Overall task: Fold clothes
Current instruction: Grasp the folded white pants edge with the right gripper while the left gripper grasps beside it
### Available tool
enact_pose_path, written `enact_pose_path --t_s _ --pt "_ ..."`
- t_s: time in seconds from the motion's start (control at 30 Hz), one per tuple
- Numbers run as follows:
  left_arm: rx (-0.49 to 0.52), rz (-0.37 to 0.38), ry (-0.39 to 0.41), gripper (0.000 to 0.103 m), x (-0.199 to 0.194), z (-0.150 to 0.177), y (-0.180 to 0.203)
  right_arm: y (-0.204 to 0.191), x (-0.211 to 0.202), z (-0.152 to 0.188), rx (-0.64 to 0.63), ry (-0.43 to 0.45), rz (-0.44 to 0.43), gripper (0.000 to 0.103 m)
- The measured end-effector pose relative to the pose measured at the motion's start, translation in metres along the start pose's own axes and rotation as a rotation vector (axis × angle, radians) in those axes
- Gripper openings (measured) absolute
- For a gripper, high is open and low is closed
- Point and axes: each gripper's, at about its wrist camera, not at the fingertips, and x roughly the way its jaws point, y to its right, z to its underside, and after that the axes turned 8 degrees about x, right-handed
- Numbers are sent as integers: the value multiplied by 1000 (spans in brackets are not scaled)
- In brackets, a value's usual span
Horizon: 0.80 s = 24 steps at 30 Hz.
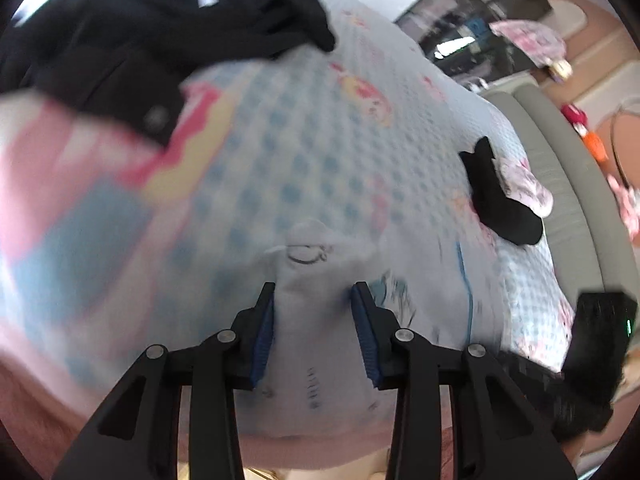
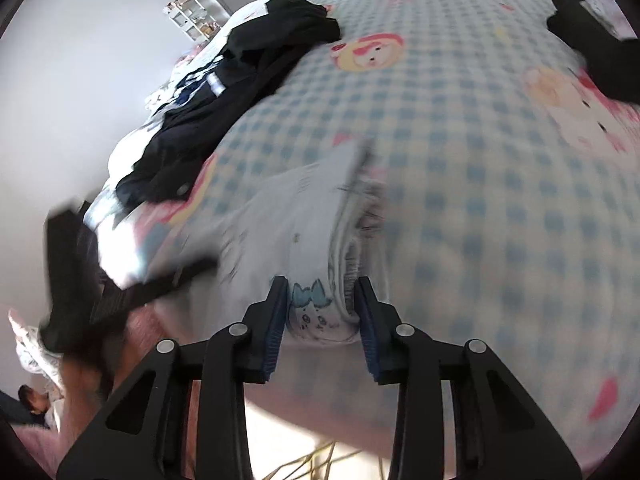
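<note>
left tongs [image 1: 314, 294]: half open, blue pads either side of a raised fold of the pale printed garment [image 1: 320, 280]; whether the pads press it, cannot tell.
right tongs [image 2: 322, 290]: half open, straddling the folded edge of the same garment [image 2: 312, 216], layers bunched between the pads; grip cannot be told.
garment: lies at the near edge of the bed, small cartoon prints on it, partly folded.
bed [image 2: 480, 160]: blue checked cover with pink cartoon figures.
black clothes [image 1: 140, 40]: heaped at the far left of the bed, well apart.
black sock [image 1: 496, 196]: far right, on a pink patterned item.
</note>
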Motion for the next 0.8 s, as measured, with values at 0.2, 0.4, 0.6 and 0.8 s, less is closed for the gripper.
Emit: enact_pose_path --t_s 0.2,0.4,0.6,0.8 --pt "25 14 30 40 -12 1 5 16 -12 15 51 83 110 38" --pt "62 -118 47 18 -5 19 12 9 10 -12 -19 95 71 34" --pt "-36 -146 26 19 -3 26 -17 -2 44 -30 -128 111 135 32" --pt "-86 27 85 46 -23 29 -23 22 20 -33 8 121 55 41"
